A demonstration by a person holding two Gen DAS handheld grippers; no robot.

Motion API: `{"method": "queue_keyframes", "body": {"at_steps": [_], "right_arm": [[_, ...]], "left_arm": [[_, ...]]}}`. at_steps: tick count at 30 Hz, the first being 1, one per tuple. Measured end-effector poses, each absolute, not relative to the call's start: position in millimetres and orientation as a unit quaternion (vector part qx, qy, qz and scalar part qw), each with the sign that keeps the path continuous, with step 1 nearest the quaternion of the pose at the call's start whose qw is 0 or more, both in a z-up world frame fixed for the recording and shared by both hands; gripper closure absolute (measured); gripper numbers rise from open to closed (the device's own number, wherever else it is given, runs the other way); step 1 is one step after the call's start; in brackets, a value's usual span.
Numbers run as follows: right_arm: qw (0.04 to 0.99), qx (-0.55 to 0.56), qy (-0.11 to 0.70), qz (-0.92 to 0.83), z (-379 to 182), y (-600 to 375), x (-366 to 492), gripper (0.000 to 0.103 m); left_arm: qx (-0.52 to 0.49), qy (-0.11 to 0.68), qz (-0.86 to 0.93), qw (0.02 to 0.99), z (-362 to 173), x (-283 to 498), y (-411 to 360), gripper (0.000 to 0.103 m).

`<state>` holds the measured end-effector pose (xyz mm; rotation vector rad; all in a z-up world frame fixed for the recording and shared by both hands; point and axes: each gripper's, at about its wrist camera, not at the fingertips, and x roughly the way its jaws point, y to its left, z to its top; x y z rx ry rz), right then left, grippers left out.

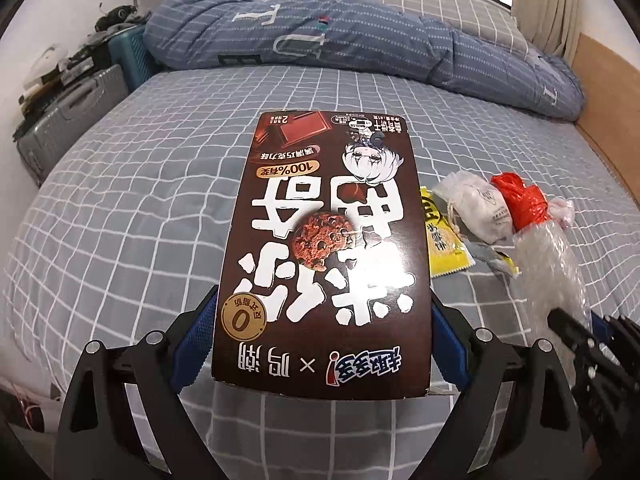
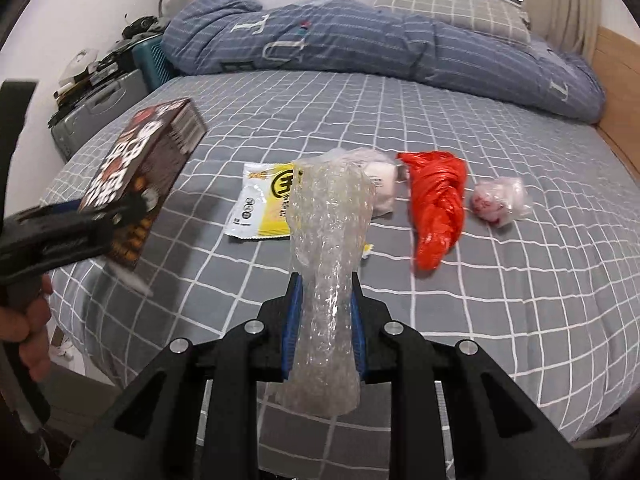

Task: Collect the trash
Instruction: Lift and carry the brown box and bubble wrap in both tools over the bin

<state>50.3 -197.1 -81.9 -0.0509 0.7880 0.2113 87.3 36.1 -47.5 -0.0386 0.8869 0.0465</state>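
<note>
My left gripper (image 1: 324,320) is shut on a brown cookie box (image 1: 324,248) and holds it above the bed; the box also shows at the left of the right wrist view (image 2: 136,176). My right gripper (image 2: 326,308) is shut on a roll of clear bubble wrap (image 2: 328,248), also seen at the right of the left wrist view (image 1: 548,268). On the bed lie a yellow and white snack wrapper (image 2: 260,208), a white crumpled bag (image 2: 380,184), a red plastic bag (image 2: 436,204) and a small clear wad with red marks (image 2: 500,200).
The bed has a grey checked sheet (image 2: 520,300). A rolled blue quilt (image 2: 360,40) and a pillow (image 2: 448,8) lie at the far side. A grey suitcase (image 2: 96,112) and cluttered boxes stand left of the bed. A wooden bed frame (image 2: 616,92) runs along the right.
</note>
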Motion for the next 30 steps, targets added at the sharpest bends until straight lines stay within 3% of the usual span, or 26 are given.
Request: {"method": "queue_keyframes", "body": {"at_steps": [30], "right_arm": [[0.937, -0.031, 0.339, 0.076, -53, -222, -30, 0.081]], "left_arm": [[-0.038, 0.411, 0.01, 0.911, -40, 5, 21, 0.014]]}}
